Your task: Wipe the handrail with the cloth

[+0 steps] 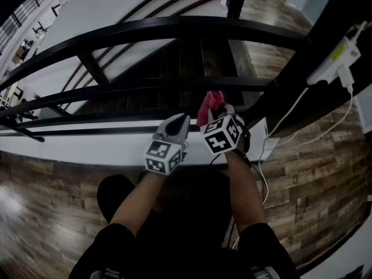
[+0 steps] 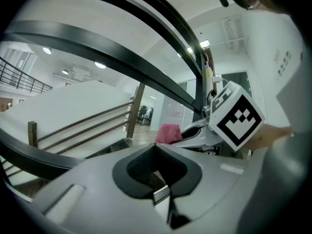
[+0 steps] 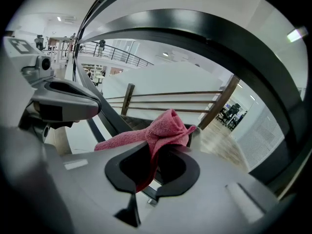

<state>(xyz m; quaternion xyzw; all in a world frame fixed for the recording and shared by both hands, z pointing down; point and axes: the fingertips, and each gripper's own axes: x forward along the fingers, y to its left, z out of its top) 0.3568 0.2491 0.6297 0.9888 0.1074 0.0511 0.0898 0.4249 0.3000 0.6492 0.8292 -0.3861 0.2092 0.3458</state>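
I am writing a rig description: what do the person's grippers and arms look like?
The left gripper and right gripper have smooth light-grey shells with black padded jaw openings. Each carries a white cube with black square markers. The person wears black short sleeves.

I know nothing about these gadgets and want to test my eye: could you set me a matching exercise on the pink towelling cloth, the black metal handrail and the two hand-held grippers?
Things:
1. pink towelling cloth
2. black metal handrail
3. left gripper
4. right gripper

States:
A. jaws together, holding nothing
B. arches across ahead of both grippers
C. clamped on the cloth
D. pinched between two jaws, bunched up beyond them

Pairs: 1-D, 2-B, 3-A, 4-C
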